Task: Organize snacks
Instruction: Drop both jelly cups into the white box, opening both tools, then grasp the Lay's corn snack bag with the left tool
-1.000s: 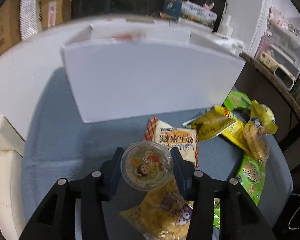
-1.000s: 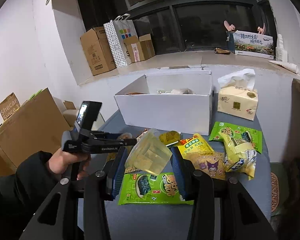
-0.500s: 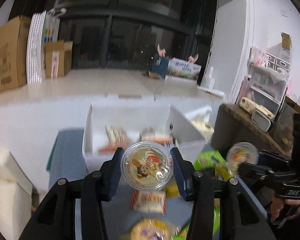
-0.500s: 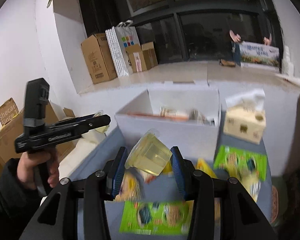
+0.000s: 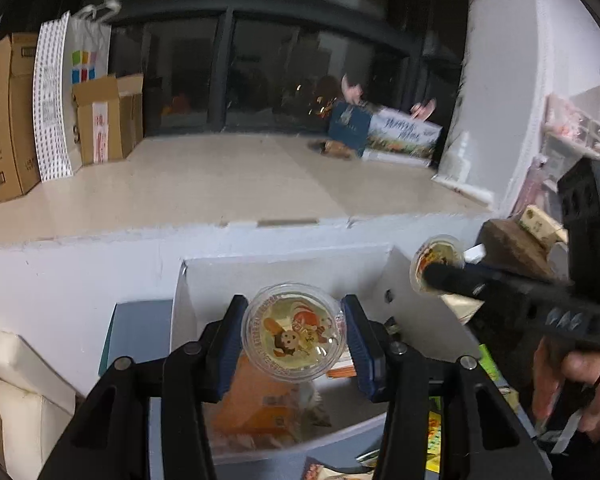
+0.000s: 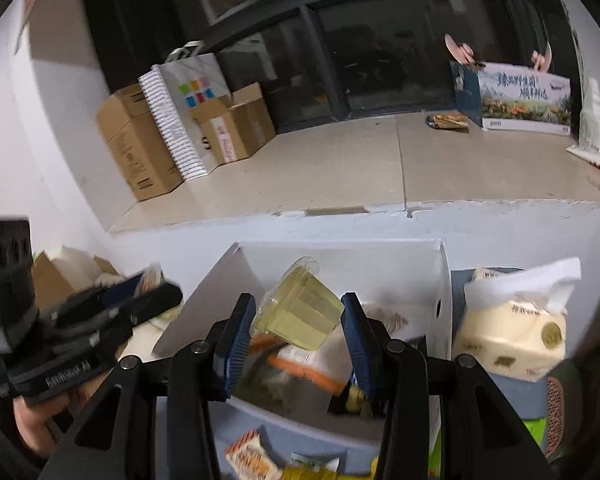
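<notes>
My left gripper (image 5: 293,334) is shut on a jelly cup (image 5: 293,332) with a cartoon lid and holds it above the open white box (image 5: 284,268). My right gripper (image 6: 298,326) is shut on a second, yellowish jelly cup (image 6: 296,316), tilted, above the same white box (image 6: 340,252). Snack packets, one orange (image 5: 256,404), lie inside the box. In the left wrist view the right gripper (image 5: 440,276) shows at the right with its cup (image 5: 438,258). In the right wrist view the left gripper (image 6: 152,296) shows at the left.
A tissue pack (image 6: 512,328) stands right of the box. Loose snack packets (image 6: 252,456) lie on the blue-grey table in front of it. A white ledge behind holds cardboard boxes (image 6: 140,144) and a printed carton (image 6: 520,96).
Both grippers have risen and moved forward from the snack pile to above the box, each still holding its jelly cup.
</notes>
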